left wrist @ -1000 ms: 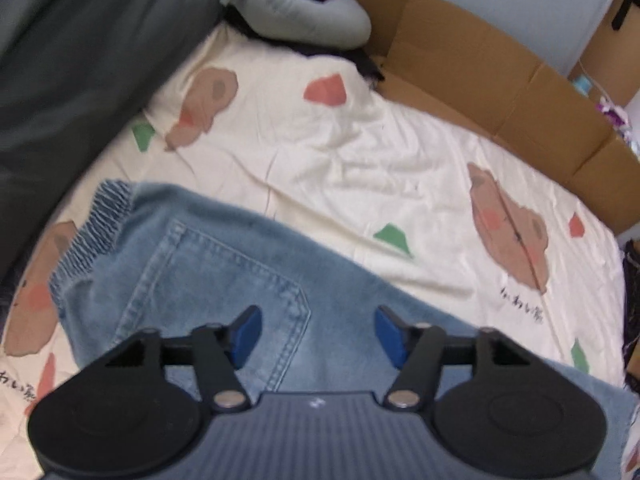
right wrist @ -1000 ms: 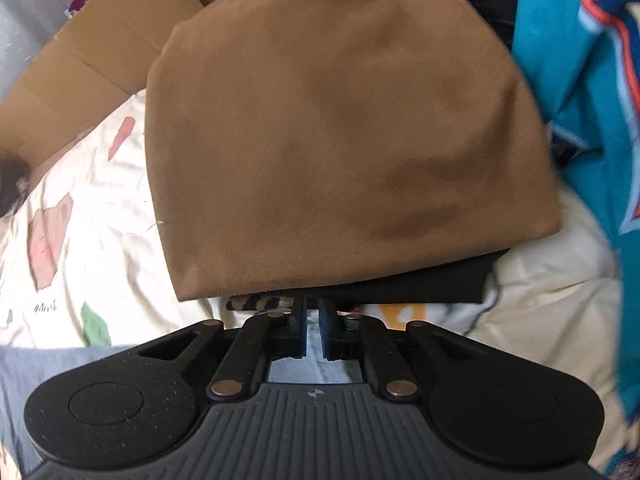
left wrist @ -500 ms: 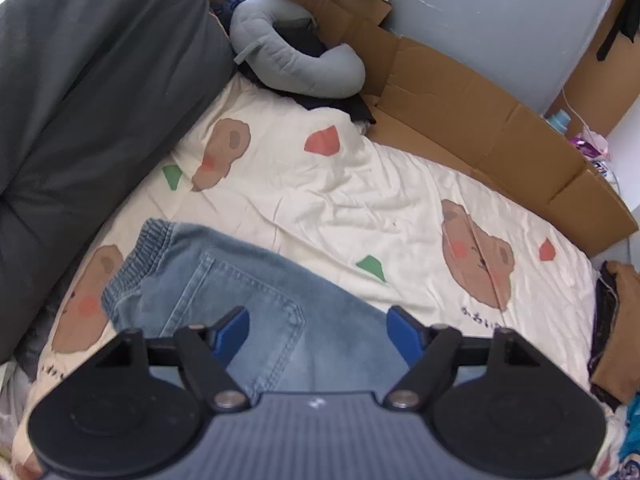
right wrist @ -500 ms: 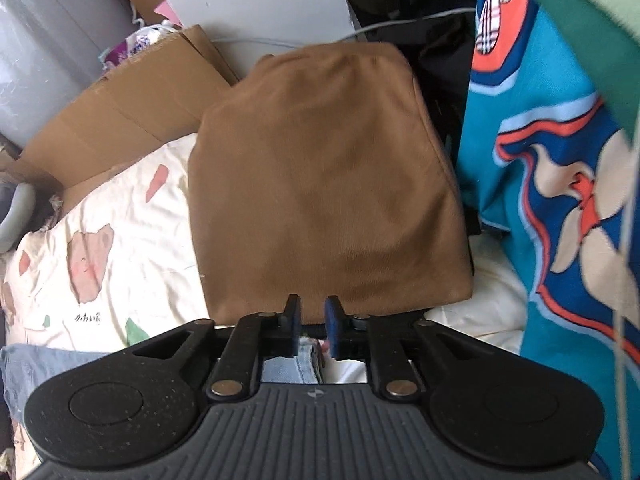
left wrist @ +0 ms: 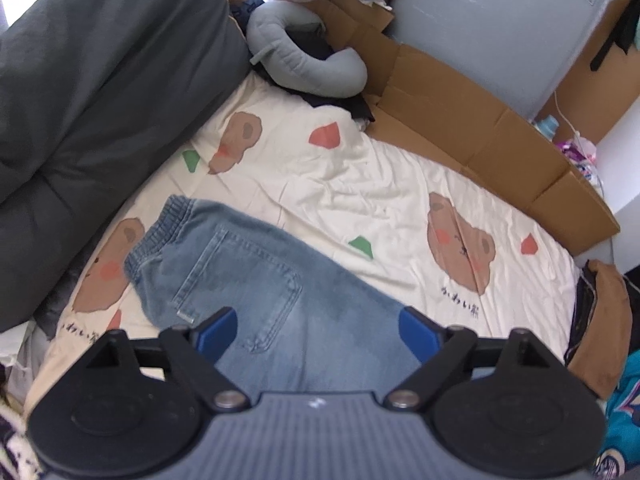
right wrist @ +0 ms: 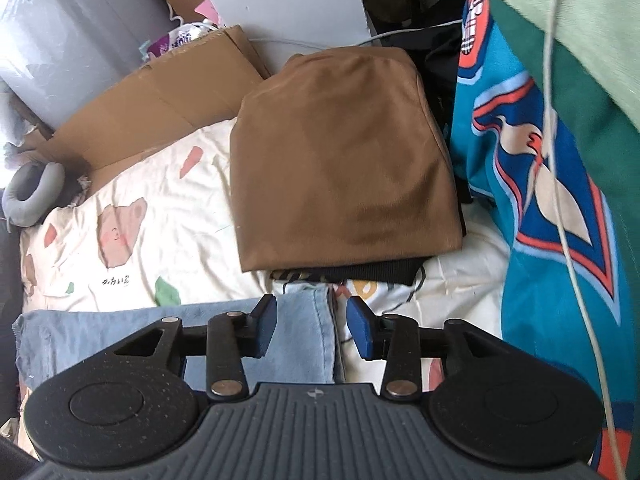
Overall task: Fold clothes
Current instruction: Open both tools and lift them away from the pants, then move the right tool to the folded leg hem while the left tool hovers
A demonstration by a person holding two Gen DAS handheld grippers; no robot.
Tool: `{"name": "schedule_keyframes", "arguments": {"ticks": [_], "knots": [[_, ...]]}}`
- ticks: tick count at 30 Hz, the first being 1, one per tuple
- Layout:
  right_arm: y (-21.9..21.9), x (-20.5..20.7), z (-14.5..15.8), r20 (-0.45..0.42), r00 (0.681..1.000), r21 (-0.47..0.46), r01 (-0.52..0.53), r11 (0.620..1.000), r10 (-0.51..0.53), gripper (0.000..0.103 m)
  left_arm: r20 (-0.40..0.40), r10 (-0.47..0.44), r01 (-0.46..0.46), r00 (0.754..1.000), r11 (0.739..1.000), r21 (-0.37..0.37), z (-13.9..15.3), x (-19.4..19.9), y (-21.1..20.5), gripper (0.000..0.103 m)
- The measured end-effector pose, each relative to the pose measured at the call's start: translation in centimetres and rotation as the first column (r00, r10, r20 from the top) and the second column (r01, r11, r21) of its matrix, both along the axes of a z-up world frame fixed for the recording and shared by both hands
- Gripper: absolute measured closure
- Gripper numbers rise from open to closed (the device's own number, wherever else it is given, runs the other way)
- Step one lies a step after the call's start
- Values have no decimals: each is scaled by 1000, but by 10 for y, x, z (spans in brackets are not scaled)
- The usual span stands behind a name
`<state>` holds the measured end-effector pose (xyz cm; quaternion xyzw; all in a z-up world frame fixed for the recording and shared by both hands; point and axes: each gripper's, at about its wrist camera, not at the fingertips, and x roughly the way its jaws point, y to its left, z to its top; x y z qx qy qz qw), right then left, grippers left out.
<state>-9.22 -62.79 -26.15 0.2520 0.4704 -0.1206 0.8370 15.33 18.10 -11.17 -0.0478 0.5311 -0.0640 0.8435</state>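
The left gripper (left wrist: 316, 330) fingers have just spread wide, empty, above the jeans (left wrist: 256, 280) — faded blue denim, elastic waistband at far left, flat on the bed sheet (left wrist: 380, 184). The right gripper (right wrist: 310, 326) has just opened partway, holding nothing, above the jeans' hem end.

Soft daylight fills both views, bright and even, with no hard shadows on the bed sheet (left wrist: 360, 184) ahead of the tongs. In the left wrist view the far upper left corner burns out white beyond the dark duvet (left wrist: 100, 92). In the right wrist view a pale glare washes the far left edge. Fisheye bending curves the cardboard (left wrist: 500, 136) and darkens the corners. Focus is slightly soft throughout.
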Motion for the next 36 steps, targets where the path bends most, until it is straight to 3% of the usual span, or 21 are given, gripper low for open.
{"name": "schedule_keyframes", "arguments": {"ticks": [10,13,15,19,25,36], "knots": [[25,-38,8,11,1000,-19,-25,999,26,55,16,-3,3,1000,1000,20,6,-42,-4,7],[26,-48,6,32,999,-1,-24,1000,24,35,9,4,-5,1000,999,47,4,-53,-3,7],[25,-57,1,46,999,16,-27,1000,26,34,3,23,-23,1000,999,37,2,-60,1,6],[23,-79,-16,59,998,74,-23,997,19,34,-15,44,-43,999,998,45,-7,-68,7,6],[18,-108,-61,44,996,203,66,977,-76,34,-36,73,-71,997,996,58,-26,-73,11,6],[21,-129,-141,-5,972,455,211,865,-235,39,-102,108,-101,989,992,78,-67,-82,10,6]]}}
